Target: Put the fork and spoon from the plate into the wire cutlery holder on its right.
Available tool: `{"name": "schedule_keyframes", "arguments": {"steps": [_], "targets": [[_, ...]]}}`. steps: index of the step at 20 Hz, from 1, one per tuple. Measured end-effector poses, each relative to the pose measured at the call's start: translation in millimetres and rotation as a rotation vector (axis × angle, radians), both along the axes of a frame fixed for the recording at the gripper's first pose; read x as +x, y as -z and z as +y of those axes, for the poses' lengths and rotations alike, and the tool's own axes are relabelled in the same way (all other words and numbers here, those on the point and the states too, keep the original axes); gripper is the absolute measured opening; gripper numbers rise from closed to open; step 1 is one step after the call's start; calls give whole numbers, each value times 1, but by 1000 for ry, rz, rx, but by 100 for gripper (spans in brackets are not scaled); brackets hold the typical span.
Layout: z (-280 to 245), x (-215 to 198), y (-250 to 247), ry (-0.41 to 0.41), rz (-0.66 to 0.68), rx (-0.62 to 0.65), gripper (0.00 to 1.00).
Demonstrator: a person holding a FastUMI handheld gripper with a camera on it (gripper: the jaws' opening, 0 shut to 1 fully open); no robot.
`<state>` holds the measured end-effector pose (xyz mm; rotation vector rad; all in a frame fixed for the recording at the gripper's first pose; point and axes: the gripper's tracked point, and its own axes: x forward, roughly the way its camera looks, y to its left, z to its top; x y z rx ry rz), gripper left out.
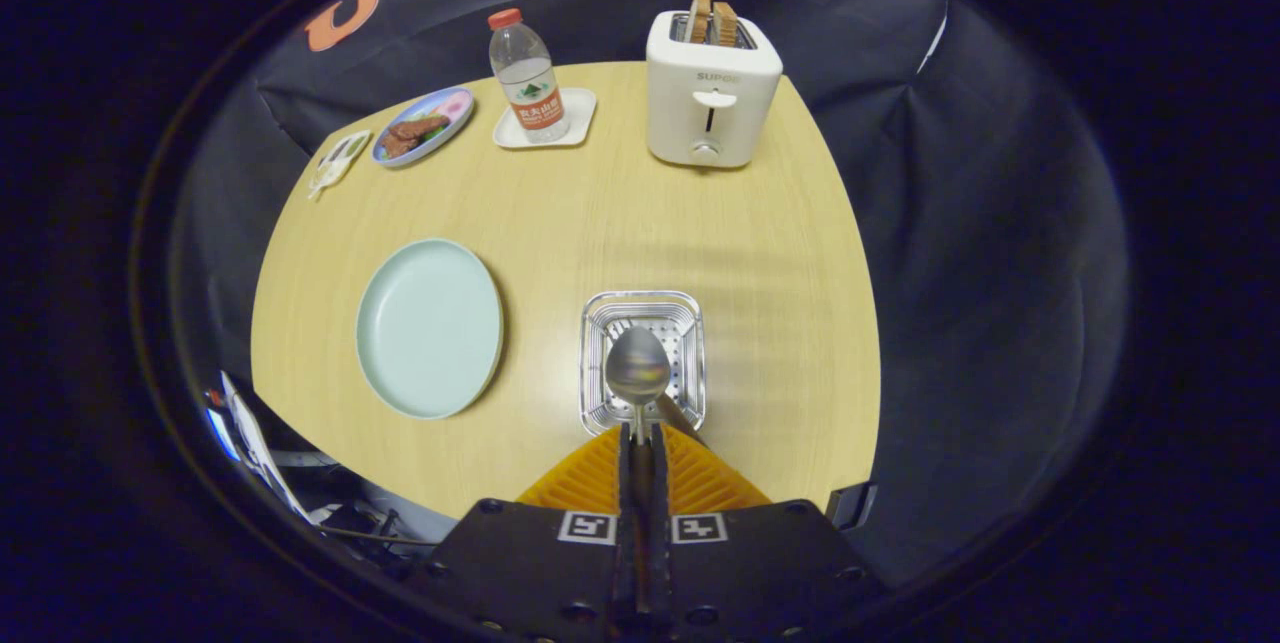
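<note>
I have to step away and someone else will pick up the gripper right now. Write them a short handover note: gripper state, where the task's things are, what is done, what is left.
Gripper: shut on the spoon, both fingers pinching its handle, bowl pointing ahead.
Spoon: held over the wire cutlery holder, not yet released.
Pale plate: left of the holder, with no cutlery on it.
Fork: I cannot make it out; a thin handle-like piece beside the spoon at the holder's near edge may be it, so check.
Done: spoon lifted off the plate and carried to the holder.
Left: lower the spoon in, open the fingers, confirm the fork.
</note>
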<state>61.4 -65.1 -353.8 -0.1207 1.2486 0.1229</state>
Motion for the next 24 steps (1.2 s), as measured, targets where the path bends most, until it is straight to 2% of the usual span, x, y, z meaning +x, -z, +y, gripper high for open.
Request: {"name": "schedule_keyframes", "arguments": {"steps": [2,7,9,13,14,20,22,24], "targets": [[0,8,-3,3,-18,-6,10],[3,15,-9,2,-56,5,10],[6,16,-17,-10,-69,11,23],[18,14,-26,-22,-117,53,34],[22,14,-29,-27,-133,59,47],[46,9,-59,-75,-256,74,76],[54,7,-76,-56,-310,78,87],[66,7,-102,-28,-398,85,94]]}}
